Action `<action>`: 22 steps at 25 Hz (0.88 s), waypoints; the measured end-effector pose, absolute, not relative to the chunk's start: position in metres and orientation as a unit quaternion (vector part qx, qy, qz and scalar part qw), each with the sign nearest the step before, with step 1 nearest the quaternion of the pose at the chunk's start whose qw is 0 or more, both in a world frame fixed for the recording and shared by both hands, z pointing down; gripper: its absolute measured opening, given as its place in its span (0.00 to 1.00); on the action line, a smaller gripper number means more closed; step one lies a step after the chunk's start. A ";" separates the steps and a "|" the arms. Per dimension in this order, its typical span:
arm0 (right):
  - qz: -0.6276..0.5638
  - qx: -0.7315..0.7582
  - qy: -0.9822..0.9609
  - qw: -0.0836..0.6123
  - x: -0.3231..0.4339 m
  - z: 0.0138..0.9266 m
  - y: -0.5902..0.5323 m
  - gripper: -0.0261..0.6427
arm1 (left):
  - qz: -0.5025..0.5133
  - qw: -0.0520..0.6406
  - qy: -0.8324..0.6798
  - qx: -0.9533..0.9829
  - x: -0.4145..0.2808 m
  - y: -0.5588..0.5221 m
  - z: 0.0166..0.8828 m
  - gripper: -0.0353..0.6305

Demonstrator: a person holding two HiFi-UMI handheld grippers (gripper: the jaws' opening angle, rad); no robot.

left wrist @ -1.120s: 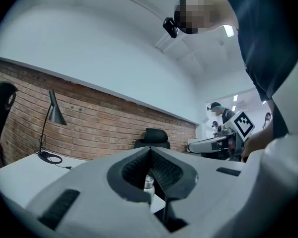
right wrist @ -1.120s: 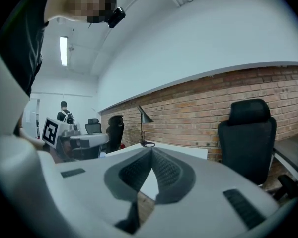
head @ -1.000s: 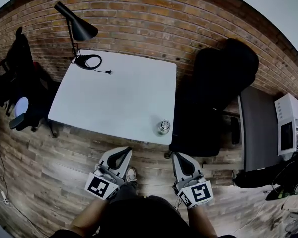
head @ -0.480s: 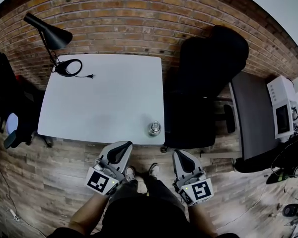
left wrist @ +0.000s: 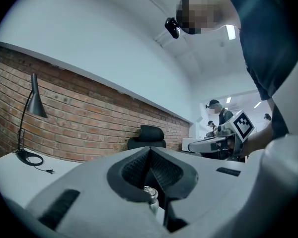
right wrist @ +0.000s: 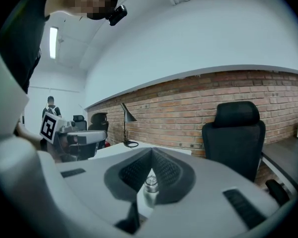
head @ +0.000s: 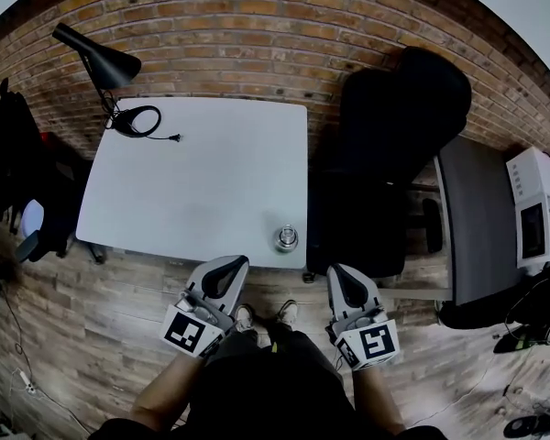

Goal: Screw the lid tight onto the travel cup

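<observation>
The travel cup (head: 286,238) is a small clear cup with a silvery lid on top, standing near the front right edge of the white table (head: 192,181). Both gripper views catch it through the notch behind their jaws, as the cup (left wrist: 150,195) and the cup (right wrist: 150,186). My left gripper (head: 229,266) hovers shut over the floor just in front of the table, left of the cup. My right gripper (head: 344,275) is shut too, off the table's front right corner. Neither touches the cup, and nothing is between their jaws.
A black desk lamp (head: 101,62) with a coiled cord (head: 136,120) stands at the table's far left corner. A black office chair (head: 385,154) sits right of the table, a dark desk (head: 477,218) beyond it. A brick wall runs behind. The person's feet (head: 266,315) stand on wooden floor.
The view has shifted as the person stepped closer; the table and cup sit nearer the grippers. Both grippers stay shut and have edged slightly right and down in the head view.
</observation>
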State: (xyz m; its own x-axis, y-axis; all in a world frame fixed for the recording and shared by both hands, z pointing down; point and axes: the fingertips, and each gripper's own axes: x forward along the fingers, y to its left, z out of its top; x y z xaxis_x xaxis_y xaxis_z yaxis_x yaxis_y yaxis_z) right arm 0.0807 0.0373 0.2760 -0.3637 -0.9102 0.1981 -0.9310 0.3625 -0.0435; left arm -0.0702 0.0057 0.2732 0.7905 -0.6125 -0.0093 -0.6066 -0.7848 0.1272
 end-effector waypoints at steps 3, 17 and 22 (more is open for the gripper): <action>0.084 0.549 -0.828 0.077 0.077 0.287 0.038 0.06 | -0.016 0.063 -0.331 0.941 -0.071 0.006 0.278 0.09; 0.094 0.497 -0.855 0.116 0.065 0.346 0.024 0.13 | 0.026 0.074 -0.322 0.944 -0.043 -0.011 0.326 0.09; 0.117 0.485 -0.858 0.121 0.067 0.377 0.016 0.20 | 0.043 0.095 -0.315 0.943 -0.027 -0.016 0.355 0.09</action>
